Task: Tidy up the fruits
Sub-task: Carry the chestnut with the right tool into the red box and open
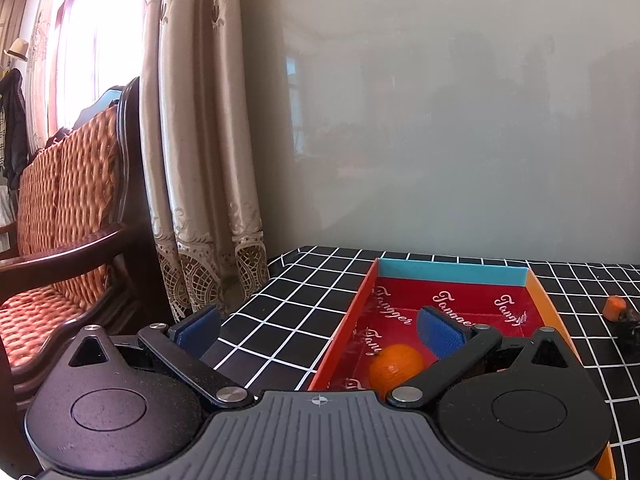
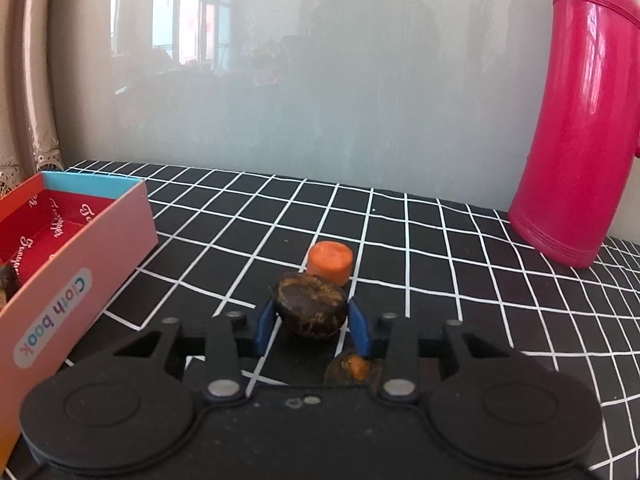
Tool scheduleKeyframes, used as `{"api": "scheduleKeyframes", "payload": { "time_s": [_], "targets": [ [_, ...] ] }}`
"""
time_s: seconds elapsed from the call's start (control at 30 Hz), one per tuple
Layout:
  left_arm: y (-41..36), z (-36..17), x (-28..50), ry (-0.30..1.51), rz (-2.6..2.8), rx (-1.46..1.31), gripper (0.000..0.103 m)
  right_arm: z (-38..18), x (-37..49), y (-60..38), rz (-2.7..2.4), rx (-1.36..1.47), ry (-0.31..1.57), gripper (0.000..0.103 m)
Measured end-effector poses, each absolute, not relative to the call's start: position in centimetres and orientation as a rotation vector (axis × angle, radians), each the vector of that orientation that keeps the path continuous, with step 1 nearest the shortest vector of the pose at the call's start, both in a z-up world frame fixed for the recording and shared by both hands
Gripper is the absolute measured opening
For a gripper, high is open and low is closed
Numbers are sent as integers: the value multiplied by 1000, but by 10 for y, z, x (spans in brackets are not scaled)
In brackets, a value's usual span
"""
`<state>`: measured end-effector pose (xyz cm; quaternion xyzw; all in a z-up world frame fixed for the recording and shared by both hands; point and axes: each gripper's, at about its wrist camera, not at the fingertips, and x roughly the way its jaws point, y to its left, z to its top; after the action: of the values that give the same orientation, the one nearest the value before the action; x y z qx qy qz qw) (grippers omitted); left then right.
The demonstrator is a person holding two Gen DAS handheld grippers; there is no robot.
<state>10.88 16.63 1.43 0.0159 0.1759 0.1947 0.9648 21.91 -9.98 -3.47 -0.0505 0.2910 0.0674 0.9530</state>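
Now we are at the picking step: our right gripper [image 2: 311, 326] has its jaws narrowed around the dark brown fruit [image 2: 310, 305] on the checked cloth [image 2: 440, 248] (pads at its sides, contact uncertain). Our left gripper [image 1: 320, 330] hangs wide open and empty over the box [image 1: 452, 273], where an orange [image 1: 394, 368] lies. Next we judge: close firmly, lift, carry to the box.

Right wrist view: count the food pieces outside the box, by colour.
Orange: 1, the orange chunk
Dark brown: 1, the dark brown fruit between the right gripper fingers
Brown and orange: 1, the mottled piece, partly hidden under the gripper
Total: 3
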Motion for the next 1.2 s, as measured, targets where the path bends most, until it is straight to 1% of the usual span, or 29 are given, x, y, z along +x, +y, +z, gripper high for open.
{"api": "scheduleKeyframes", "payload": {
  "time_s": [0.37, 0.77, 1.0, 1.2],
  "targets": [
    [181, 15, 94, 354, 422, 27, 103, -5, 192, -89, 153, -113, 529, 38],
    [215, 9, 71, 385, 499, 7, 103, 20, 167, -46, 241, -116, 463, 38],
    [231, 6, 57, 398, 539, 4, 103, 23, 154, -6, 309, -149, 422, 38],
    [243, 4, 54, 407, 563, -2, 103, 16, 150, 17, 358, -174, 443, 39]
  ]
}}
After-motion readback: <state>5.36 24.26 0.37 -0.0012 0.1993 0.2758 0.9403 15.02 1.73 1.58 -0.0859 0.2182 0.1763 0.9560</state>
